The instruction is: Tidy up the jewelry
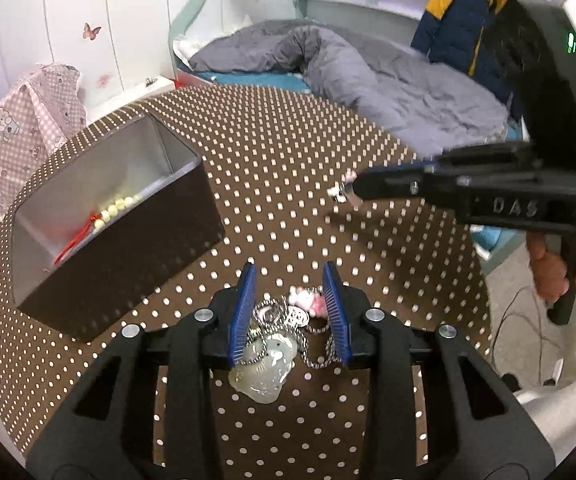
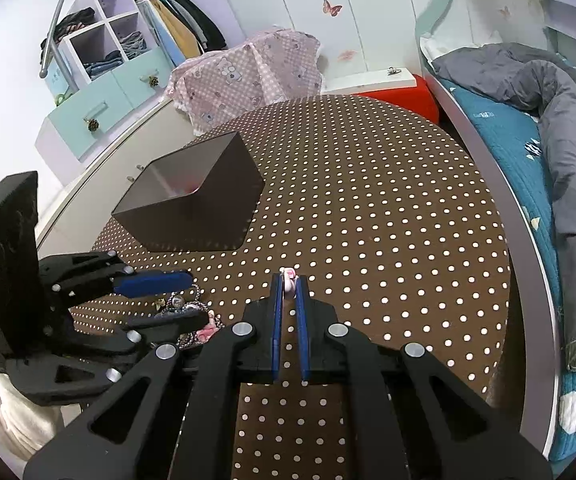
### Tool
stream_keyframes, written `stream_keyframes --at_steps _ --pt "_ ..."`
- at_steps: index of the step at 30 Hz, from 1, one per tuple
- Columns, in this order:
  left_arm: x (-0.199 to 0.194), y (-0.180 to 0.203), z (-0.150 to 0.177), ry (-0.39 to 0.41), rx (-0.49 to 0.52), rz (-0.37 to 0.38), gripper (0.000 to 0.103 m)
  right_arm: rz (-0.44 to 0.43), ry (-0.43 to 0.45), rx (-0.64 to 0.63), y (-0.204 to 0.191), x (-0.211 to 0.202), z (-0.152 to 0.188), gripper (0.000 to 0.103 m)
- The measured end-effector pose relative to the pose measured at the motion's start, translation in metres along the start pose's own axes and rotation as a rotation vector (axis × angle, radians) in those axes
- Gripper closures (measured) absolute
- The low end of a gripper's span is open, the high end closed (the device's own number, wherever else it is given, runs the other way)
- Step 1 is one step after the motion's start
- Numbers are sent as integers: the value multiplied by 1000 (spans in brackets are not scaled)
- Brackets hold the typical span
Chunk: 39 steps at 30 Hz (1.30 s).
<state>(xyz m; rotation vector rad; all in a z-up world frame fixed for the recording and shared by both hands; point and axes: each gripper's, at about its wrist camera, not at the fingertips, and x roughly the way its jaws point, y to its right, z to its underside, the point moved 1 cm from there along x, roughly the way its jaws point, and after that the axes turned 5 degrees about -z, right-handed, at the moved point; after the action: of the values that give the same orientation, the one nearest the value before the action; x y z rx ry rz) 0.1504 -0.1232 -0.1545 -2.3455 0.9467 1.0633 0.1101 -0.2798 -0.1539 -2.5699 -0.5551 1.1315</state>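
A jewelry pile lies on the dotted table (image 1: 288,152): a pale jade pendant (image 1: 264,364) on a speckled cord, silver charms and a pink charm (image 1: 308,300). My left gripper (image 1: 289,266) straddles this pile, its blue pads apart and not pressing on it. In the right wrist view the left gripper (image 2: 196,300) sits low over the same pile (image 2: 180,304). My right gripper (image 2: 289,278) is shut on a small pink and silver trinket (image 2: 288,274), held just above the cloth; its tip (image 1: 354,190) and the trinket (image 1: 340,192) show at right. The dark box (image 1: 128,248) holds a bead bracelet (image 1: 116,208).
The box (image 2: 216,208) stands open-topped at the table's left side. A bed with a grey duvet (image 1: 388,80) runs along the far and right edge. A pink patterned cloth (image 2: 248,72) covers something behind the table. A person's hand (image 1: 548,264) grips the right tool.
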Motion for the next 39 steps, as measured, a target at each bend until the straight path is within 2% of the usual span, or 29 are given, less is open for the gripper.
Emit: stream_keyframes --at_steps 8,15,27,39 --pt "0 14 10 -13 87 -6 69 -1 -9 -1 -2 4 0 98" --pt "1 12 12 -3 100 -12 74 0 -10 2 -1 5 0 98" --pt "-11 -6 15 37 -13 1 75 6 0 -4 -3 2 -3 98" --pt "-40 -36 6 136 -133 -54 75 0 35 -59 -24 -1 -23 98"
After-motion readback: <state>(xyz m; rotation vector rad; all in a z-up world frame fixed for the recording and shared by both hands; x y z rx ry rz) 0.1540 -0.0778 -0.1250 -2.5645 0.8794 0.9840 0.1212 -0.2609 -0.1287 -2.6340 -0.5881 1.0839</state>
